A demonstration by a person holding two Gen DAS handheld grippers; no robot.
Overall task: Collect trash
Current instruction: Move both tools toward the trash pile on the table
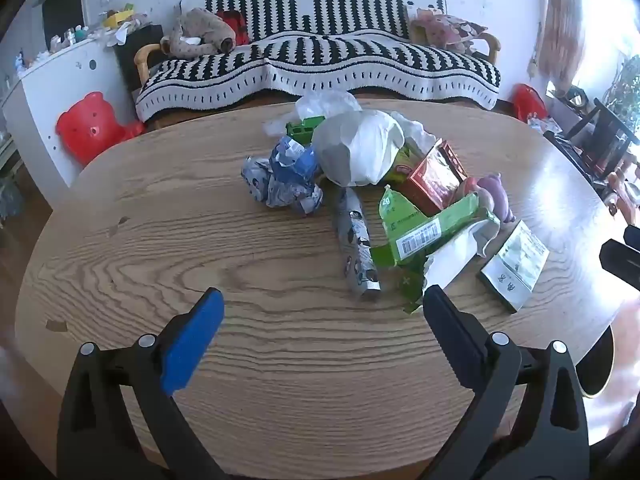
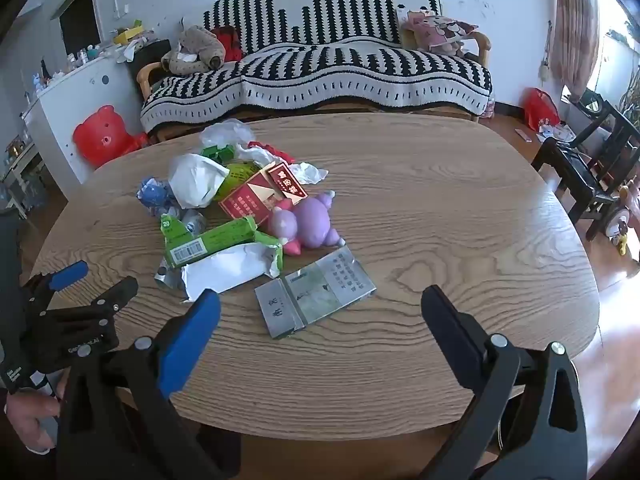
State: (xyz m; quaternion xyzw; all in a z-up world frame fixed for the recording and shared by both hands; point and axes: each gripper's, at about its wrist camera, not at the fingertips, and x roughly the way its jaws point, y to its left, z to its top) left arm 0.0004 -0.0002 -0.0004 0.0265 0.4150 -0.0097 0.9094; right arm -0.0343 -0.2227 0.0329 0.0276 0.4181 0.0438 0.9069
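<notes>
A heap of trash lies on the oval wooden table (image 1: 200, 240) (image 2: 460, 240). It holds a crumpled white bag (image 1: 360, 148) (image 2: 196, 180), crumpled blue-and-white paper (image 1: 288, 176) (image 2: 154, 192), a rolled printed wrapper (image 1: 358, 252), a flattened green carton (image 1: 428, 228) (image 2: 208, 242), a red box (image 1: 434, 180) (image 2: 260, 198), a purple toy (image 1: 496, 196) (image 2: 308, 224) and a flattened silver pack (image 1: 514, 266) (image 2: 316, 292). My left gripper (image 1: 322, 304) (image 2: 98, 278) hovers open near the table's front, short of the heap. My right gripper (image 2: 322, 304) is open too, just short of the silver pack.
A sofa (image 1: 320, 60) (image 2: 320, 68) with a black-and-white throw stands behind the table. A red bear-shaped stool (image 1: 88, 128) (image 2: 102, 134) sits at the left by a white cabinet (image 1: 60, 80). Dark chairs (image 2: 588, 168) stand at the right. A hand (image 2: 28, 416) holds the left gripper.
</notes>
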